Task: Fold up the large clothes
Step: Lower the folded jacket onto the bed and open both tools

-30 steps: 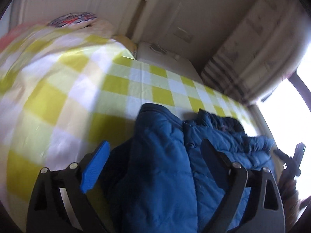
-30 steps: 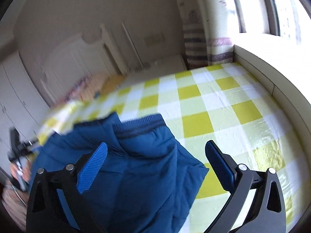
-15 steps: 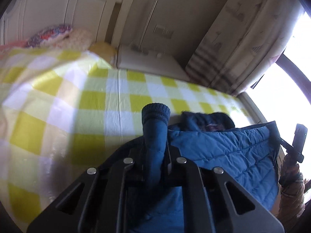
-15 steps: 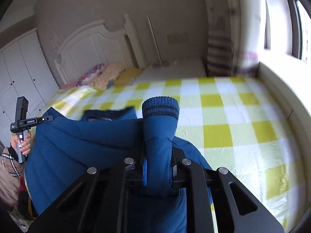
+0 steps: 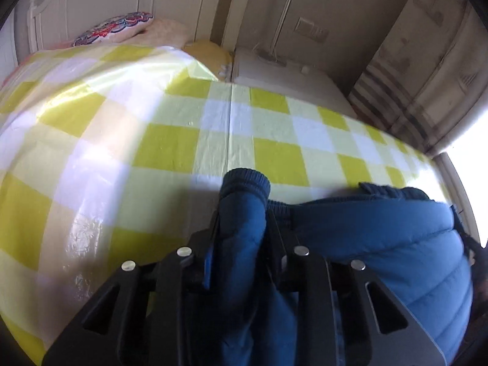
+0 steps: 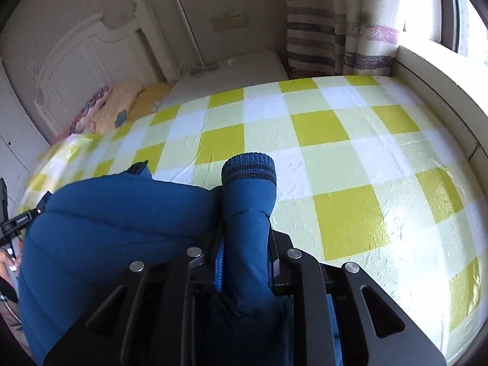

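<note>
Two grippers each clench a sleeve cuff of a blue padded jacket (image 6: pixel 100 228) above a yellow-checked bed (image 6: pixel 350 140). Left gripper (image 5: pixel 241 238) and right gripper (image 6: pixel 245 241) apparently hold it spread for folding.

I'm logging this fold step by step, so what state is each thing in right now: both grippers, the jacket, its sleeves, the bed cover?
left gripper: shut on a sleeve.
right gripper: shut on the other sleeve.
blue jacket: bunched up, slung between the grippers.
sleeve cuffs: poking out past the fingers.
checkered bed cover: spread flat, lightly wrinkled.
pillows: lying at the headboard.
</note>
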### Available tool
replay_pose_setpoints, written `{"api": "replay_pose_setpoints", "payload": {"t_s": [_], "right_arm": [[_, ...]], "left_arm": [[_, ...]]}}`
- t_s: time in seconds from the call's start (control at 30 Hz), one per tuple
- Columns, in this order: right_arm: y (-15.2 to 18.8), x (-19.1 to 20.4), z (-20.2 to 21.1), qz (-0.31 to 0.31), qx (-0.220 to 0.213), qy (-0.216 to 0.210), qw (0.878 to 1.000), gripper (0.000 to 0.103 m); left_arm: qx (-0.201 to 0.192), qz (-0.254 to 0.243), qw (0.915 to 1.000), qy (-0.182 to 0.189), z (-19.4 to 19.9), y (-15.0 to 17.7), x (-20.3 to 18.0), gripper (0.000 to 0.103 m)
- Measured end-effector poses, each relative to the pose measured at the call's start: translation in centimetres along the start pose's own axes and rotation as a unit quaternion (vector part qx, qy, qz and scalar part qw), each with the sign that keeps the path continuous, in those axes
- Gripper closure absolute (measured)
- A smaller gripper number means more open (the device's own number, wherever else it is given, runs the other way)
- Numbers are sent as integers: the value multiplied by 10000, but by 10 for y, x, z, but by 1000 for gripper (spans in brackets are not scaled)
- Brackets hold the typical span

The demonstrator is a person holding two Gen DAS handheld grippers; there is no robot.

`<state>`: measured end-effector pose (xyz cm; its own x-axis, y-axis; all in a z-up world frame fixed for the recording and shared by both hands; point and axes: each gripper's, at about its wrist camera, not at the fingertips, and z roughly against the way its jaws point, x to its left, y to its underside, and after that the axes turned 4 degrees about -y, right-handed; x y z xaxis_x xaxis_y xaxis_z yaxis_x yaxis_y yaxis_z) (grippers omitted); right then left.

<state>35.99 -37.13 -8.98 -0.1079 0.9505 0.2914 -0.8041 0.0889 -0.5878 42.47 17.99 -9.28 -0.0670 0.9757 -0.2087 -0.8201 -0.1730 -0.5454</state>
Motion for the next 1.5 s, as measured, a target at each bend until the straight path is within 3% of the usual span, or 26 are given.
{"api": "replay_pose_setpoints", "payload": {"t_s": [0.17, 0.3, 0.37, 0.4, 0.43, 0.5, 0.57, 0.63, 0.7, 0.8, 0.9, 1.0, 1.1, 1.13, 1.17, 1.2, 1.23, 1.27, 1.33, 1.5], "right_arm": [[3, -1, -4, 44, -12, 46, 10000, 84], [5, -18, -8, -419, 21, -89, 9991, 78], [3, -29, -6, -670, 71, -298, 9973, 74], [3, -32, -4, -723, 101, -303, 9969, 61], [3, -35, 6, -866, 120, -172, 9960, 49], [5, -36, 33, -1004, -75, -363, 9943, 48], [14, -33, 67, -843, -338, -704, 9934, 45], [37, -31, 109, -493, -676, -784, 9934, 26], [67, -33, 141, -266, -911, -690, 9931, 22], [133, -45, 174, -214, -911, -959, 9910, 22], [184, -52, 180, -366, -678, -1205, 9897, 22], [210, -47, 177, -269, -506, -1191, 9912, 22], [212, -40, 168, -193, -428, -1323, 9901, 26], [210, -35, 163, -170, -425, -1399, 9891, 35], [211, -33, 162, -152, -472, -1401, 9889, 38], [212, -32, 162, -130, -536, -1379, 9889, 43], [213, -30, 162, -116, -577, -1412, 9882, 50], [215, -28, 163, -100, -655, -1430, 9875, 53], [221, -25, 169, -70, -787, -1422, 9867, 64], [228, -17, 179, 1, -827, -1322, 9878, 68]], "left_arm": [[-2, 68, 10000, -47, -3, 0, 6, 72], [132, 315, 9993, -121, -11, 0, 16, 48], [148, 474, 9988, -4, -8, 0, 23, 30], [89, 584, 9983, -17, -2, -1, 28, 23], [-143, 758, 9970, 31, 13, 0, 36, 23], [-506, 889, 9944, 252, 45, 8, 49, 17], [-749, 705, 9935, 487, 80, 25, 58, 10], [-900, 424, 9937, 521, 114, 55, 67, 4], [-872, 235, 9943, 572, 136, 86, 73, 3], [-676, 143, 9947, 764, 157, 143, 80, 3], [-467, 265, 9923, 1117, 166, 189, 81, 3], [-464, 139, 9935, 1032, 163, 209, 70, 3], [-367, 43, 9953, 892, 149, 218, 56, 3], [-433, 0, 9946, 939, 149, 219, 51, 5], [-413, -10, 9936, 1051, 147, 219, 49, 9], [-398, 41, 9927, 1136, 145, 219, 48, 18], [-427, 99, 9923, 1160, 145, 219, 46, 31], [-422, 98, 9914, 1231, 145, 221, 43, 38], [-628, -15, 9926, 1043, 155, 227, 38, 62], [-653, -53, 9927, 1013, 176, 245, 38, 66]]}}
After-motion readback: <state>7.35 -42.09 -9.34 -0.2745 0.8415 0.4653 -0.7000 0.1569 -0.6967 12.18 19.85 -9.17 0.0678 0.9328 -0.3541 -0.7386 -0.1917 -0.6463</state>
